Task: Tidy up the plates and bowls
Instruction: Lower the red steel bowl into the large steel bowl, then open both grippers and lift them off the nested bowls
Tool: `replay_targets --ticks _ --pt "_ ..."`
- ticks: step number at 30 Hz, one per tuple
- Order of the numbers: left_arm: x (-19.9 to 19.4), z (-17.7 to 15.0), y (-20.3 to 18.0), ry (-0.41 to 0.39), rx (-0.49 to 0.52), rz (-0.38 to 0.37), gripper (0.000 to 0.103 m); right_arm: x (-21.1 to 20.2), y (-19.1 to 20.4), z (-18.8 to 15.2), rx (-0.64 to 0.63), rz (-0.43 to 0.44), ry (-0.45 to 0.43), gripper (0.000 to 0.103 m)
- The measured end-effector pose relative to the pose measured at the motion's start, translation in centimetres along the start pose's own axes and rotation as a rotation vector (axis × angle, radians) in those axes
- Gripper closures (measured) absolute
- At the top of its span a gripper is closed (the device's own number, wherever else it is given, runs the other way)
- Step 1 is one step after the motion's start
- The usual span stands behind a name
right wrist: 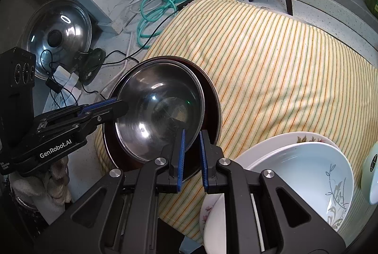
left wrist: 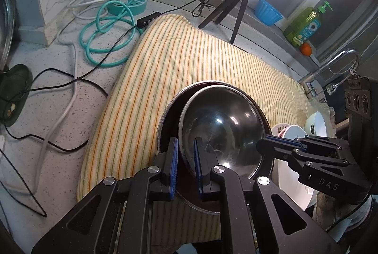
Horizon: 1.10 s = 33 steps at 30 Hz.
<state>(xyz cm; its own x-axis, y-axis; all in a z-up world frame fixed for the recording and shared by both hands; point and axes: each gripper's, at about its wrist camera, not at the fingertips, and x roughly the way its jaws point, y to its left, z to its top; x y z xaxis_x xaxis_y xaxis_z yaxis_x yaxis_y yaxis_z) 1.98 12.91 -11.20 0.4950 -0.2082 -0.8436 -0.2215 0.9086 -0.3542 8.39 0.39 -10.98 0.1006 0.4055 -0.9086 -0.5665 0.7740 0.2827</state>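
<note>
Steel, thin and polished, made up the bowl (left wrist: 222, 126) both grippers were holding: it sat tilted inside a larger dark-lined bowl (right wrist: 210, 98) that rested on the striped towel (left wrist: 170, 60), toward the towel's near edge on the counter (left wrist: 47, 112). The left gripper (left wrist: 185, 166) was clenched on the steel bowl's rim at one side, and the right gripper (right wrist: 191, 154) was clenched on the rim at the opposite side, one pad inside the wall and one outside in each case. Such a bowl looked light and stiff, but its glossy wall seemed slippery, so the thin rolled rim was probably the only sound place to grip; two opposed pinches should have kept it from swinging. It would not break if dropped, though it could clatter and dent. Just beside the pair, at the towel's right end, stood a white floral bowl (right wrist: 304, 173) stacked on white plates (right wrist: 217, 218), fragile and best kept clear of any metal swinging past. A pot lid (right wrist: 59, 34) and coiled teal cable (left wrist: 104, 34) lay farther off
</note>
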Motion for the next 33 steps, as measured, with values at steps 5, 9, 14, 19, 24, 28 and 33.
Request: replay_targets --ticks 5,9,14,19,24,28,33 --pt "0.0 0.0 -0.1 0.014 0.01 0.007 0.092 0.0 0.1 -0.1 -0.001 0.008 0.01 0.089" --pt "0.0 0.1 -0.2 0.018 0.014 0.012 0.091 0.1 0.3 -0.2 -0.008 0.013 0.019 0.085" --pt "0.1 0.1 -0.7 0.024 0.038 0.026 0.083 0.2 0.8 -0.1 -0.023 0.008 0.01 0.08" --pt "0.0 0.2 -0.9 0.029 0.042 0.012 0.078 -0.1 0.7 -0.1 -0.021 0.025 0.003 0.065" --pt "-0.7 0.4 -1.4 0.012 0.048 0.003 0.078 -1.7 1.0 -0.1 -0.036 0.035 -0.054 0.046" --pt "-1.8 0.8 -1.9 -0.016 0.054 -0.008 0.072 -3.5 0.7 -0.1 -0.028 0.052 -0.098 0.038" --pt "-3.0 1.6 -2.9 -0.067 0.041 -0.031 0.064 -6.7 -0.8 -0.5 0.007 0.06 -0.178 0.024"
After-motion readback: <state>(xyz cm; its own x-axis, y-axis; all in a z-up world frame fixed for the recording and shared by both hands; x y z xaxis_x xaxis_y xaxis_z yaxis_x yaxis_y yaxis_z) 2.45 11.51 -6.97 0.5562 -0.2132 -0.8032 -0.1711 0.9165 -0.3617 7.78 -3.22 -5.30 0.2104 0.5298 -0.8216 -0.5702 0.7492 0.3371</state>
